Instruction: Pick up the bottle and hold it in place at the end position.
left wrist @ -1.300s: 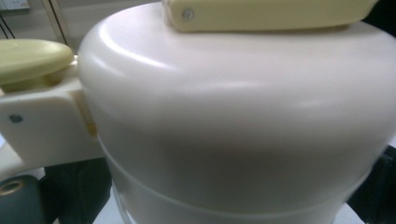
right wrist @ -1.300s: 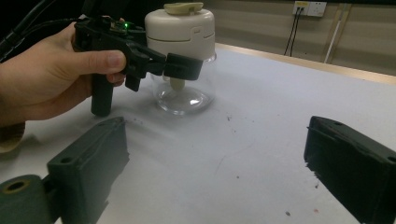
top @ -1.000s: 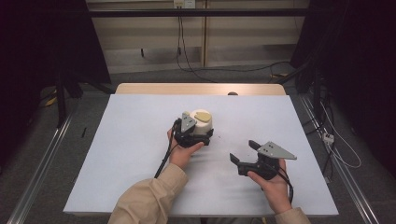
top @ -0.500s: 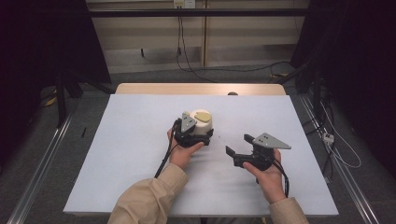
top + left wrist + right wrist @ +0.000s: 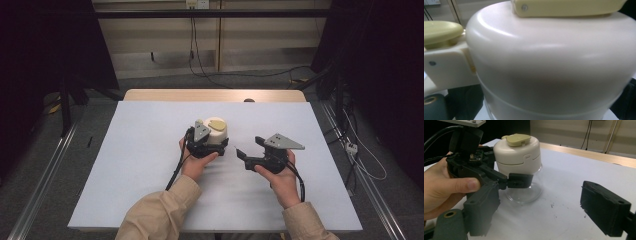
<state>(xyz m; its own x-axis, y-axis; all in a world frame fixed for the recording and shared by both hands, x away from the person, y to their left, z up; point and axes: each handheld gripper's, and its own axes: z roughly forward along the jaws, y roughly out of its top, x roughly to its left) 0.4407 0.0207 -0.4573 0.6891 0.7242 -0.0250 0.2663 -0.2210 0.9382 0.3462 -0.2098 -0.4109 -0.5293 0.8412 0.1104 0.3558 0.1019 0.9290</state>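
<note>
Item: cream-lidded glass jar [image 5: 216, 131], standing upright near the middle of the white table [image 5: 145, 165]. Its clear glass base [image 5: 524, 192] was at the bottom, a domed cream lid [image 5: 517, 151] above it, and a pale yellow-green flip tab [image 5: 518, 139] on top.

Left gripper [image 5: 205, 145]: I held it against the jar's near side. In the right gripper view one black jaw reached across the front of the jar where lid meets glass. The left gripper view sat so close to the cream wall [image 5: 549, 65] that I could not tell whether both pads pressed on it; I judged it a steadying grip.

Right gripper [image 5: 251, 151]: I held it to the right of the jar, clear of it, pointing toward it. Its jaws stood wide, though they had just been closing a little, with nothing between them. In its own view the two black pads [image 5: 605, 210] framed bare table.

Step in hand: I judged this the approach, the jar braced by one tool while the other came in, probably for the lid or the tab.

Next move called for: bringing the right gripper level with the lid and squaring the jaws to it before closing, without pushing the jar sideways.

Markings: no brand, label or writing readable on the jar.
</note>
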